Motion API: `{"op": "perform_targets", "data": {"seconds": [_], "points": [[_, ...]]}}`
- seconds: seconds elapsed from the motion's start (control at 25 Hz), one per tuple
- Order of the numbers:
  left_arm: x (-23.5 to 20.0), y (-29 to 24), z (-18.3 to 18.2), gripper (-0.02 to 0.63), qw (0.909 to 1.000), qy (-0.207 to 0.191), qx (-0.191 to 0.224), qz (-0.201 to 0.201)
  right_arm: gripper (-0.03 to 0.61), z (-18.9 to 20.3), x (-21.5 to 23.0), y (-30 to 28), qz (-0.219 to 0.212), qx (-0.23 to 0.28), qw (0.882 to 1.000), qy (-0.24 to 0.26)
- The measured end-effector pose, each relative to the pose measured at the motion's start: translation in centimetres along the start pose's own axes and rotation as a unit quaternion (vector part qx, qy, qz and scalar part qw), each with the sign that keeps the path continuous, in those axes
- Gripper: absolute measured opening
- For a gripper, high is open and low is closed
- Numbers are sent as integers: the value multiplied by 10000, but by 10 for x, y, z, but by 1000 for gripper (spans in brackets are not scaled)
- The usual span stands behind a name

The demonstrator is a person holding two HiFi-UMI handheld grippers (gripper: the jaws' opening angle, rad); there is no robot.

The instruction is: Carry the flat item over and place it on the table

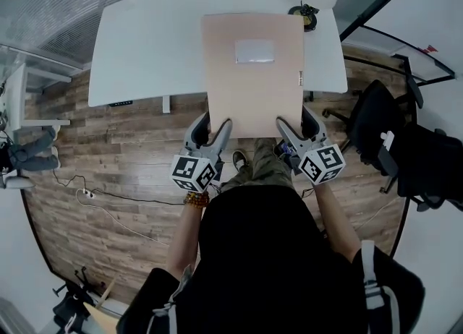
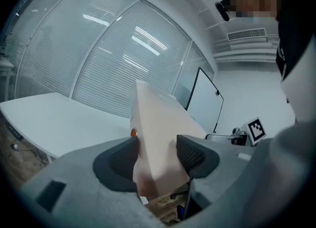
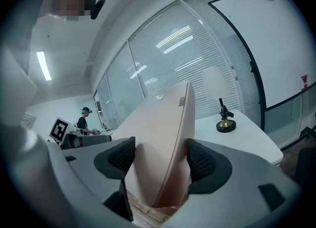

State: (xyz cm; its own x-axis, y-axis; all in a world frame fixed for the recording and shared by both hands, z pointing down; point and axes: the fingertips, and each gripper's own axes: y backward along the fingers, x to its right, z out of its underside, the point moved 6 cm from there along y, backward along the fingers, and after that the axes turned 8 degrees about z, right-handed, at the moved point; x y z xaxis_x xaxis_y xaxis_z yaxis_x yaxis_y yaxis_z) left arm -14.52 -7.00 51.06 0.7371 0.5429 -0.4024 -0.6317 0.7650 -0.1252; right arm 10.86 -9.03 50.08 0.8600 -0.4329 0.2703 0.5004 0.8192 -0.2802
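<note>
Tan flat box [image 1: 252, 72] sits out over the white counter [image 1: 145, 43], its near edge overhanging the counter's front. Left gripper [image 1: 214, 127] and right gripper [image 1: 295, 124] jaws each clamp a near corner.

Flat tan box [image 1: 252, 87] held level
Near edge in left hand-held gripper [image 1: 215, 126] and right hand-held gripper [image 1: 295, 120]; far half over white bench [image 1: 152, 43].
</note>
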Motion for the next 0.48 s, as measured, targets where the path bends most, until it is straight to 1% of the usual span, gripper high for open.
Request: {"op": "perform_targets", "data": {"seconds": [0.28,0.48], "points": [[-2,-14,-5,250,10000,-55,39,7,305,-9,10,-6,-15,108,9999,42],[-4,-35,-21,252,9997,-216,69,90,305,-23,24,-16,-26,236,9997,60]]}}
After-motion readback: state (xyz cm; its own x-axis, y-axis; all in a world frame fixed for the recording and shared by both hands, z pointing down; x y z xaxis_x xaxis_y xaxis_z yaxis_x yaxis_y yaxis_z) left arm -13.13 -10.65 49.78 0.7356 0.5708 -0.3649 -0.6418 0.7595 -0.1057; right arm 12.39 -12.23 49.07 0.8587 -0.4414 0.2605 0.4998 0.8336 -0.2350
